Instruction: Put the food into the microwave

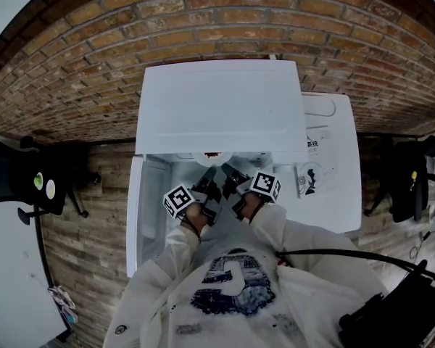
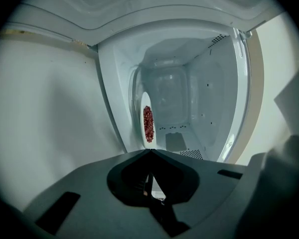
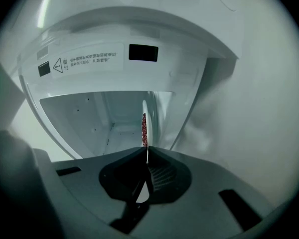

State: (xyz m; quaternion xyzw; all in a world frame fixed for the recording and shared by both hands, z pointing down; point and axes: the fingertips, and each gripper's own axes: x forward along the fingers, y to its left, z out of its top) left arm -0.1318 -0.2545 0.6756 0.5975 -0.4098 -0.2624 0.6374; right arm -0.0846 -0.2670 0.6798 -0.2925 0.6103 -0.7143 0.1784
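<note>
A white plate (image 1: 214, 156) of red food (image 2: 148, 123) hangs at the mouth of the open white microwave (image 1: 217, 107). Both gripper views show the plate edge-on, with its thin rim (image 3: 146, 133) running into the jaws. My left gripper (image 1: 212, 182) is shut on the plate's near rim from the left. My right gripper (image 1: 228, 176) is shut on the rim just beside it. The left gripper (image 2: 150, 151) and the right gripper (image 3: 147, 153) each look into the bare white cavity (image 2: 189, 108) behind the food. Most of the plate is hidden under the microwave's top in the head view.
The microwave's door (image 1: 135, 216) stands open at the left. A second white appliance (image 1: 330, 165) sits against its right side. A brick wall (image 1: 72, 71) rises behind. A black chair (image 1: 22, 180) stands at far left and black gear (image 1: 399, 310) at lower right.
</note>
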